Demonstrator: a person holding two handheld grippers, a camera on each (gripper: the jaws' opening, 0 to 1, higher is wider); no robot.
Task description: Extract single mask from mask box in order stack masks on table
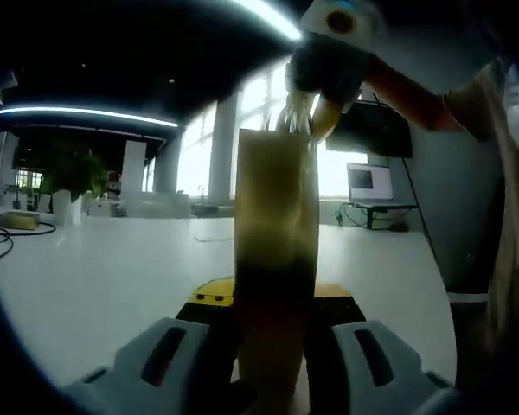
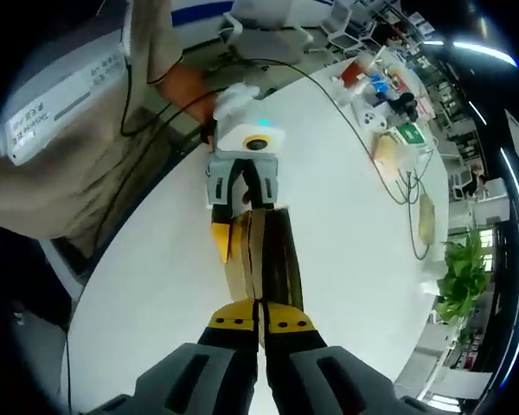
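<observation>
One tall, brown, flat-sided mask box [image 1: 275,259] is seen at frame centre in the left gripper view, clamped between the left gripper [image 1: 272,363] jaws above a white table [image 1: 95,277]. In the right gripper view, the right gripper [image 2: 258,322], its yellow-tipped jaws closed together, is pinched on the near edge of the box [image 2: 264,251], though what thin material is gripped cannot be told. The left gripper [image 2: 242,186] is seen beyond, held by a gloved hand [image 2: 233,102] at upper centre.

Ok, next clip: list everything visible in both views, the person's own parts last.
Mask box: one, tan-brown, standing on the table between both tongs.
Table: one, white, round-edged.
Cables: several, dark, trailing across the far table.
Small items: a cluster, mixed colours, far table edge; too small to name.
Plant: one, green, beyond the table.
Monitor: one, lit, on a desk behind.
Left tongs: grey with yellow tips, clamped on the box's side.
Right tongs: yellow tips closed at the box's top.
Person's shirt: beige.
</observation>
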